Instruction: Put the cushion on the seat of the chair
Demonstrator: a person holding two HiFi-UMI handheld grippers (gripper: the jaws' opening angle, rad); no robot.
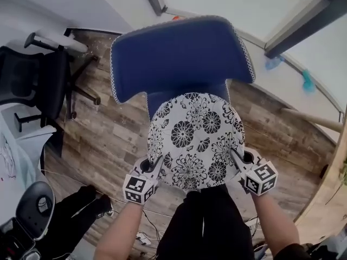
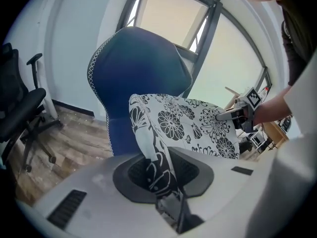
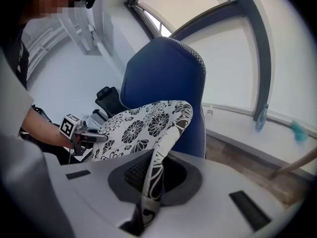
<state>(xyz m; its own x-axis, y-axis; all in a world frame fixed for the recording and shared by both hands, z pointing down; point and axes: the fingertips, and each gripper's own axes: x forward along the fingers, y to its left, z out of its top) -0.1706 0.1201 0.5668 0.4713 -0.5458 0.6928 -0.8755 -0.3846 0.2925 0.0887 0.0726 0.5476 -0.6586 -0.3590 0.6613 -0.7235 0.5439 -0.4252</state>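
A round white cushion with black flower print hangs in the air in front of the blue chair, covering most of its seat from above. My left gripper is shut on the cushion's left edge, and my right gripper is shut on its right edge. In the left gripper view the cushion folds down between the jaws of the left gripper, with the right gripper at its far side. In the right gripper view the cushion's edge runs into the right gripper, with the blue chair behind.
A black office chair stands on the wood floor at the left. A black bag and cables lie at the lower left. A window sill with a bottle runs behind the blue chair. A wooden pole leans at the right.
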